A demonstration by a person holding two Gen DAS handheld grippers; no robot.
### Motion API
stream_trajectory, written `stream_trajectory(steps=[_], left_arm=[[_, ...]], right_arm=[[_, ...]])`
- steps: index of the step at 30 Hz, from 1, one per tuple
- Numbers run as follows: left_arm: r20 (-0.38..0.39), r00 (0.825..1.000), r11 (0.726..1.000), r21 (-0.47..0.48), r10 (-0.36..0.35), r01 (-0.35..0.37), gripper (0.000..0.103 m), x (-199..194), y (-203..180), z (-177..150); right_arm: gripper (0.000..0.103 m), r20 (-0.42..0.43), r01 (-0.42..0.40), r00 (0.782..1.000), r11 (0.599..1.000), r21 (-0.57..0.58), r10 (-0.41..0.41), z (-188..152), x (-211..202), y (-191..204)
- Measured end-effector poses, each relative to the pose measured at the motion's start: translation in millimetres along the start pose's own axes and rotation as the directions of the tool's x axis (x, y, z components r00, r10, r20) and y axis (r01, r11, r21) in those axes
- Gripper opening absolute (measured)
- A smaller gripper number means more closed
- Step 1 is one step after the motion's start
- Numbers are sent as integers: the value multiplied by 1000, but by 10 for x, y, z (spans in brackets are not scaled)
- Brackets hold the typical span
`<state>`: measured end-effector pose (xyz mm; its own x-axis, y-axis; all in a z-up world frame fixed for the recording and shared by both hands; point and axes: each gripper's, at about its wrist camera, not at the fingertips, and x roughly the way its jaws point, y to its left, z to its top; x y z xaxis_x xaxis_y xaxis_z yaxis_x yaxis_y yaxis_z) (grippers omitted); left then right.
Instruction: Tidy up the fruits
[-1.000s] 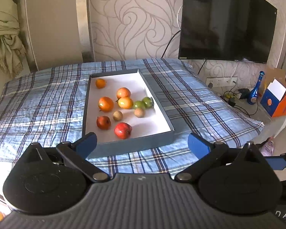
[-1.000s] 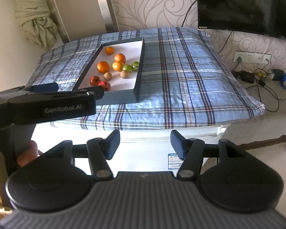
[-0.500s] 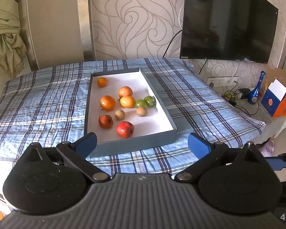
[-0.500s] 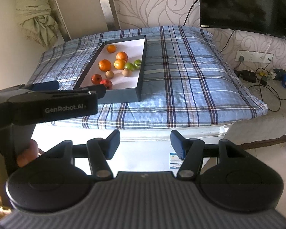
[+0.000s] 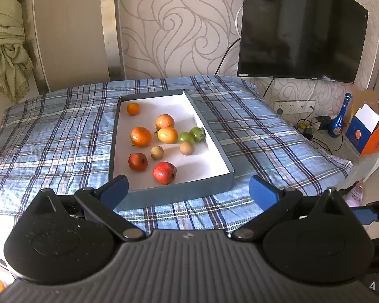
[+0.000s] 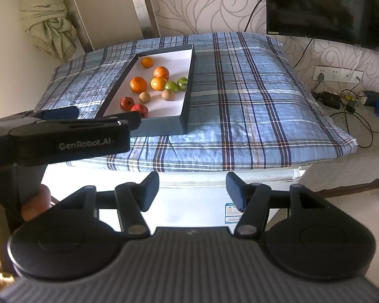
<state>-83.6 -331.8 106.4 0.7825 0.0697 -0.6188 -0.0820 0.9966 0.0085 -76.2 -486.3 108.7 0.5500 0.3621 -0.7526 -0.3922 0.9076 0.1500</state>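
Observation:
A shallow grey box (image 5: 209, 136) (image 6: 188, 96) with a white floor lies on a plaid-covered table (image 5: 50, 136). Loose in it are several fruits: oranges (image 5: 140, 136), two red fruits (image 5: 164, 172), two green ones (image 5: 197, 133) and two small brown ones (image 5: 157, 152). My left gripper (image 5: 188, 189) is open and empty, just short of the box's near wall; its body shows in the right wrist view (image 6: 63, 136). My right gripper (image 6: 192, 189) is open and empty, lower, in front of the table's front edge.
A TV (image 5: 300, 30) hangs on the wall at the right. Wall sockets, cables and a blue bottle (image 5: 337, 123) sit on the floor to the right of the table. A tied curtain (image 5: 5, 50) hangs at the left.
Both grippers have moved slightly, so the box and fruits sit a little higher and nearer in view. Nothing was taken hold of; the fruits lie as before.

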Motion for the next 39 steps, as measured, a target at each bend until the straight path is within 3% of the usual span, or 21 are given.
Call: stream_trajectory(steps=[39], left_arm=[[-21,1000,1000,-2,-19,19,103,81,-45,7]], right_arm=[[61,-15,3,1000,1000,14,-3,18,63,-82]])
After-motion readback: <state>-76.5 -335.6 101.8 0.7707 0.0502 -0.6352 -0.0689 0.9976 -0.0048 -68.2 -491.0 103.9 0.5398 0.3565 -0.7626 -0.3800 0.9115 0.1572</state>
